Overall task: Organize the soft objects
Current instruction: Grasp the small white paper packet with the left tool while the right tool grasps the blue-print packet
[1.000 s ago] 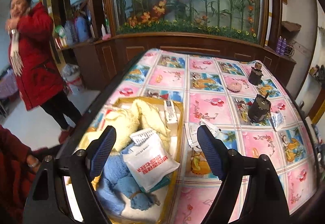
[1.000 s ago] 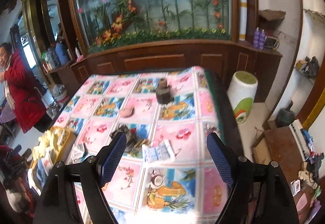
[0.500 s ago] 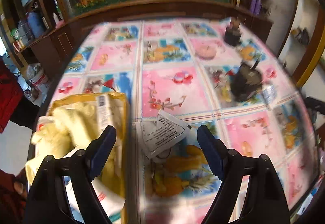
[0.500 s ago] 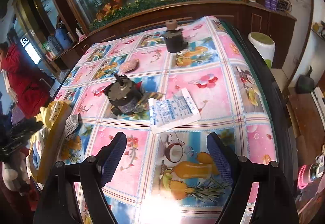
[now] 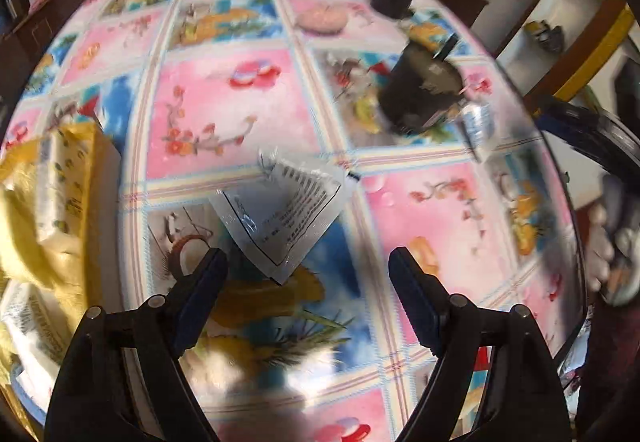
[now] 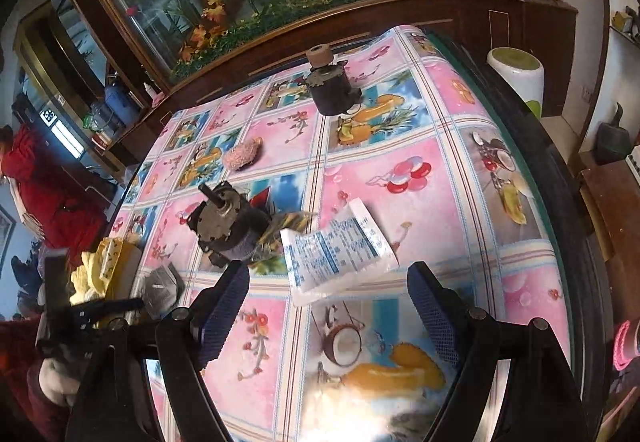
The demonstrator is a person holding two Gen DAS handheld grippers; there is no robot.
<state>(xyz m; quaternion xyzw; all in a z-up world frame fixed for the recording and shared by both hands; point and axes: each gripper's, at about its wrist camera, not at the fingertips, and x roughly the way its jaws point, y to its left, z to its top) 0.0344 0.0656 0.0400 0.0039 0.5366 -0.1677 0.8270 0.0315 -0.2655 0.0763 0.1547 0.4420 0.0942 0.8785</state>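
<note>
A flat silver-white packet point(image 5: 282, 217) with black print lies on the patterned tablecloth just ahead of my open, empty left gripper point(image 5: 308, 284). At the left edge a yellow tray point(image 5: 94, 169) holds yellow plush and white packets. My right gripper point(image 6: 328, 300) is open and empty, low over a white packet with blue print point(image 6: 338, 252) that lies between and just beyond its fingers. A pink fuzzy pad point(image 6: 242, 158) lies farther back; it also shows in the left wrist view point(image 5: 322, 19). The left gripper point(image 6: 92, 308) shows at the left by the tray point(image 6: 120, 262).
Two dark metal motors stand on the table, one near the blue-print packet point(image 6: 230, 226) and one at the far end point(image 6: 332, 89). A person in red point(image 6: 40, 181) stands left of the table. A white and green stool point(image 6: 516, 75) stands beyond the right edge.
Both grippers have dropped lower and come closer to the table. The left one has swung right from the tray to the silver packet. The right one has closed in on the blue-print packet.
</note>
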